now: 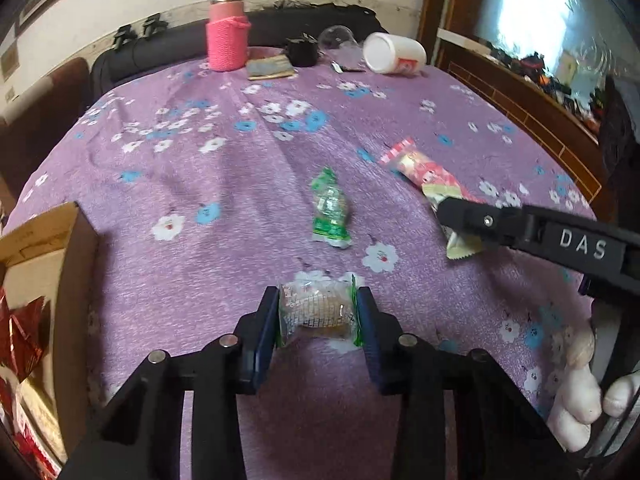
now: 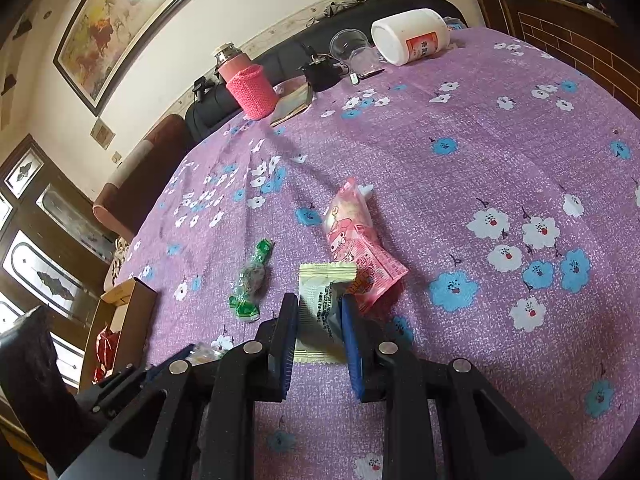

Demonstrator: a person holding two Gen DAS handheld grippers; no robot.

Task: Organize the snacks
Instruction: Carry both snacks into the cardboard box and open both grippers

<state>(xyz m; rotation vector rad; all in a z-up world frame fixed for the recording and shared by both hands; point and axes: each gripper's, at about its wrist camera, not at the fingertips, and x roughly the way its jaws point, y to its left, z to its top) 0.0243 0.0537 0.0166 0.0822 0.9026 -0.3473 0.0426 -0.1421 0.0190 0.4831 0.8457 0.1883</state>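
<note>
Clear plastic crinkled between the blue pads of my left gripper [image 1: 319, 312]: it was pinching a small see-through snack packet [image 1: 318, 308] with green side seams, both pads pressed on those seams. The packet's long axis ran from 9 to 3 o'clock, straight across the gap, low over the purple flowered tablecloth [image 1: 224, 184].

My right gripper [image 2: 320, 320] was pinching a pale cream sachet [image 2: 322, 304], its pads pressed on the two long edges. The sachet's long axis ran from 6 to 12 o'clock along the fingers, its crimped end pointing to 12 o'clock; whether it was lifted off the cloth I could not tell. In the left wrist view that gripper came in from 3 o'clock with the sachet in its tip.

A pink cartoon-printed packet [image 2: 358, 248] touched the sachet at its 1 o'clock, its long axis running from 11 to 5 o'clock. A green-ended twisted wrapper [image 2: 250, 280] lay near the sachet at its 9 o'clock, its long axis running from 1 to 7 o'clock.

An open cardboard box [image 1: 48, 264] holding red foil stood at the table's edge, at 9 o'clock in the left wrist view. Far off at 12 o'clock were a pink-sleeved flask [image 1: 227, 32], a clear cup [image 1: 338, 38] on its side and a tipped white tub [image 1: 394, 53].
</note>
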